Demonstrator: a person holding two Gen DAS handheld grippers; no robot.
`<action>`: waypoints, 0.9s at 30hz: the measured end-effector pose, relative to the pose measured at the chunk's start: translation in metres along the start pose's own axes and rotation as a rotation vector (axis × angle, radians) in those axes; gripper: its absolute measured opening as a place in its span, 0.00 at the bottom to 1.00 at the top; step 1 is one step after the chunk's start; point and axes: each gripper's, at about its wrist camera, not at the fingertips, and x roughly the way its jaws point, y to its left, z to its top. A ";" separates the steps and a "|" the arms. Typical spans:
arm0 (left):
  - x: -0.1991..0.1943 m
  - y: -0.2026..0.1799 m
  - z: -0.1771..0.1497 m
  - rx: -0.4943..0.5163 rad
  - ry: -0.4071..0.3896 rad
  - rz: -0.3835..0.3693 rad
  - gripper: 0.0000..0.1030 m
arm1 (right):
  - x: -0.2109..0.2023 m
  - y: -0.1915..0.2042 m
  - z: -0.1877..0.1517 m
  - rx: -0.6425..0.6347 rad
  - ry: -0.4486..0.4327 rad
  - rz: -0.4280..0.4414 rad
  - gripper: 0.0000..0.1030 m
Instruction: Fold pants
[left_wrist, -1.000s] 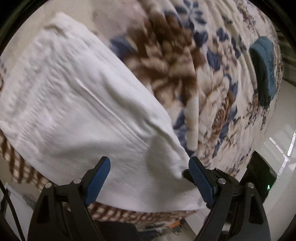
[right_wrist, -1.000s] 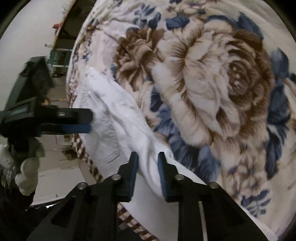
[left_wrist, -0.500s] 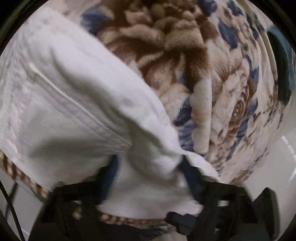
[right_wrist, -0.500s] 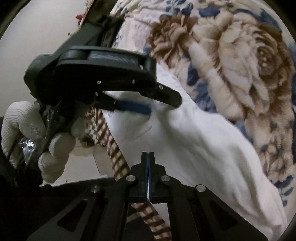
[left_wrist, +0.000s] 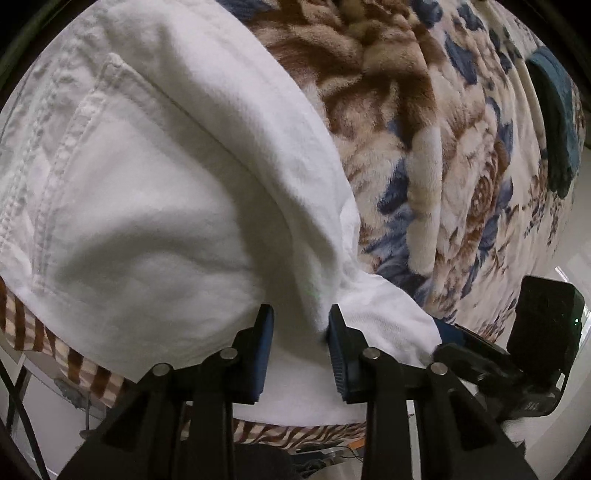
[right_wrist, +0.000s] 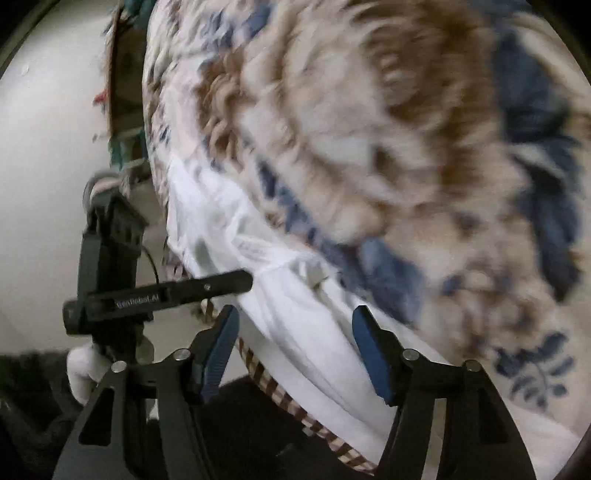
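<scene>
Lying along the near edge of the bed, the white pants (left_wrist: 155, 206) are filling the left and centre of the left wrist view, with the floral blanket (left_wrist: 424, 155) beyond them to the upper right. Left tongs (left_wrist: 300, 328) are pinching a raised ridge of the white cloth at lower centre; the jaws have just been closing, and fabric is bunching between the blue pads (left_wrist: 338, 354).

In the right wrist view the pants (right_wrist: 295, 317) are running as a long band from left of centre down to the lower right, following the bed edge. Right tongs (right_wrist: 293, 343) are standing apart at lower centre, having just been opening, with the cloth passing under the gap; the picture is blurred, so probably no pad is pressing on it.

Long axis is running roughly between the two tools. The left tongs (right_wrist: 236, 280) are showing at mid-left, gripping further up the band. The right tongs are sitting just over the band's lower stretch, so the next grip looks theirs to make.
</scene>
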 end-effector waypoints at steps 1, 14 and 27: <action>-0.001 0.000 -0.002 0.002 -0.002 -0.002 0.25 | 0.004 0.010 -0.004 -0.058 0.005 -0.025 0.31; 0.004 -0.007 0.008 -0.125 0.023 -0.121 0.63 | 0.012 0.057 -0.059 -0.291 -0.032 -0.075 0.09; 0.033 0.006 0.014 -0.203 0.026 -0.132 0.29 | 0.021 -0.024 -0.018 0.190 -0.023 0.268 0.54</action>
